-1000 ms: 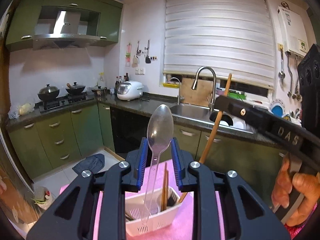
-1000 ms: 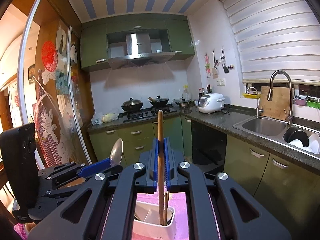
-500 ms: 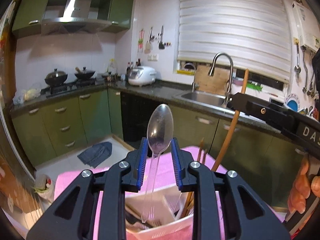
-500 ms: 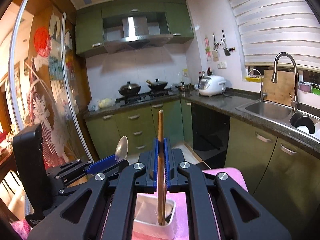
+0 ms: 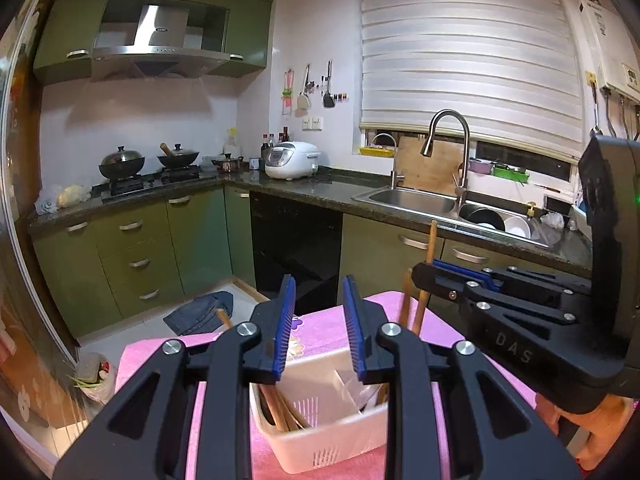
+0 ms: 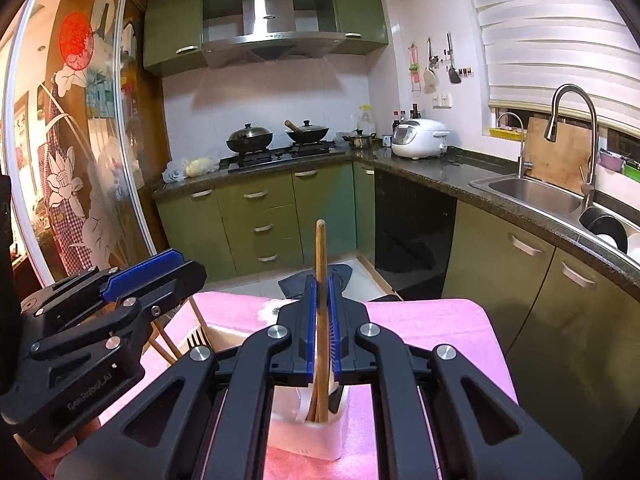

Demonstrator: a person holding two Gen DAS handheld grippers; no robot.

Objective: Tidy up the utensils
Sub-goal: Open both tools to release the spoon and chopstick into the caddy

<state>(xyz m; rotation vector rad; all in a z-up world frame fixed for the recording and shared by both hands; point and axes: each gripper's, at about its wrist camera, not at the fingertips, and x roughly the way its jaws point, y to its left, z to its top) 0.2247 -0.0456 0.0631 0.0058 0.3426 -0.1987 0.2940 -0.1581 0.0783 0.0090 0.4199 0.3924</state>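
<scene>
A white slotted utensil basket (image 5: 320, 436) stands on a pink cloth (image 5: 320, 320) and holds wooden chopsticks and clear plastic cutlery. My left gripper (image 5: 319, 330) is open and empty just above the basket; the clear spoon lies inside it (image 5: 352, 390). My right gripper (image 6: 322, 328) is shut on a wooden chopstick (image 6: 321, 256), held upright with its lower end in the basket (image 6: 308, 432). The right gripper shows in the left wrist view (image 5: 460, 280) at the basket's right. The left gripper shows in the right wrist view (image 6: 144, 270) at the left.
The pink cloth (image 6: 420, 320) covers a small table with edges close on all sides. Green kitchen cabinets (image 5: 160, 248), a stove with woks (image 5: 152, 168) and a sink (image 5: 412, 200) stand beyond. A dark cloth (image 5: 200, 312) lies on the floor.
My left gripper has opened and let the clear spoon drop into the basket. Both grippers have come lower over the basket, and the chopstick has gone down into it.
</scene>
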